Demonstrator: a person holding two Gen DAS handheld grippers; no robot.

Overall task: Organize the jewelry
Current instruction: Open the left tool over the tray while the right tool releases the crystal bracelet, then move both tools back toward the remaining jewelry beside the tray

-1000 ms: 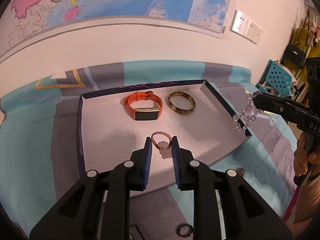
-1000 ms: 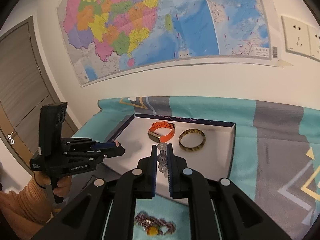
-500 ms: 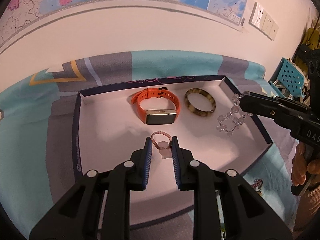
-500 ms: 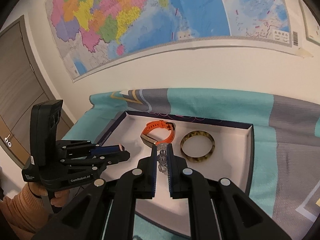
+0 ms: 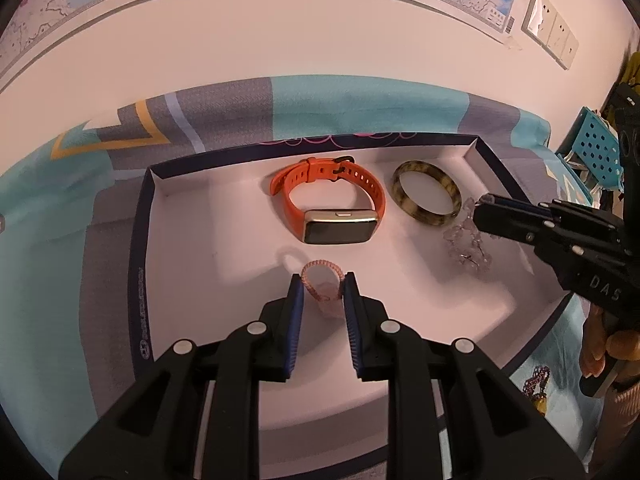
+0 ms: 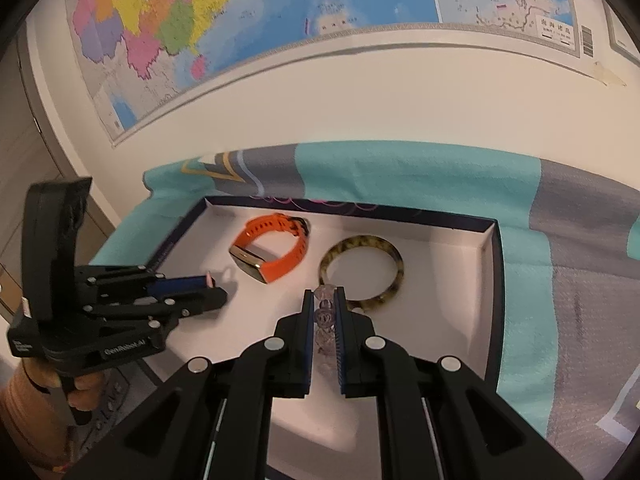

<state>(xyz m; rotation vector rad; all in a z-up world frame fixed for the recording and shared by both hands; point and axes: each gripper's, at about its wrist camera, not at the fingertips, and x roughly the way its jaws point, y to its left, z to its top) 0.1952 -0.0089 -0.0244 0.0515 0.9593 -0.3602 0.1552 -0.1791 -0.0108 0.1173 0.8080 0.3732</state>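
Note:
A white tray with a dark rim (image 5: pixel 138 240) (image 6: pixel 496 280) lies on a teal and grey cloth. In it are an orange smartwatch (image 5: pixel 332 208) (image 6: pixel 272 252) and a tortoiseshell bangle (image 5: pixel 426 198) (image 6: pixel 362 270). My left gripper (image 5: pixel 322 284) is shut on a pink beaded bracelet (image 5: pixel 322 290) low over the tray's front middle; the gripper also shows in the right wrist view (image 6: pixel 212 286). My right gripper (image 6: pixel 325 300) (image 5: pixel 480 206) is shut on a clear crystal bead bracelet (image 6: pixel 325 316) (image 5: pixel 466 248), whose lower beads rest on the tray floor beside the bangle.
A purple bead necklace (image 5: pixel 538 384) lies on the cloth right of the tray. A wall with a map (image 6: pixel 280 20) and sockets (image 5: pixel 552 36) stands behind. A blue perforated chair (image 5: pixel 598 148) is at the far right. A door (image 6: pixel 24 160) is at the left.
Both grippers moved forward and lower over the tray. The crystal bracelet went from hanging outside the tray's right rim to touching the tray floor beside the bangle.

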